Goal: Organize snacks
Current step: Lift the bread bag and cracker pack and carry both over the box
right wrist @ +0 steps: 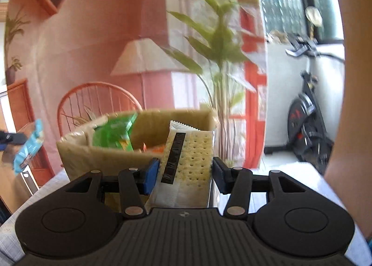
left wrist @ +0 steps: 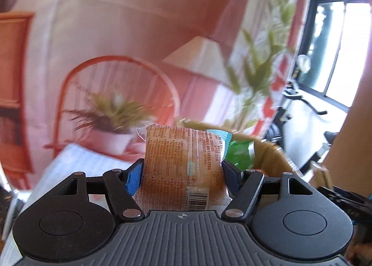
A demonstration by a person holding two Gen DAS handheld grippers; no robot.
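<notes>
My left gripper [left wrist: 182, 170] is shut on an orange-printed clear snack packet [left wrist: 179, 168] that stands upright between its pads, lifted above the table. My right gripper [right wrist: 186, 173] is shut on a silver cracker packet [right wrist: 188, 163] with a picture of a cracker and a black label. Right behind the cracker packet stands an open brown cardboard box [right wrist: 104, 156] holding a green snack bag [right wrist: 114, 133] and something orange. In the left wrist view the box [left wrist: 267, 154] shows behind and to the right of the orange packet, with the green bag [left wrist: 239, 152] in it.
The table wears a pale checked cloth [left wrist: 76, 163]. A painted backdrop with a chair, lamp and plants hangs behind the box. An exercise bike [right wrist: 304, 126] stands at the right by the window. The other gripper with a blue-edged packet [right wrist: 28, 147] shows at the far left.
</notes>
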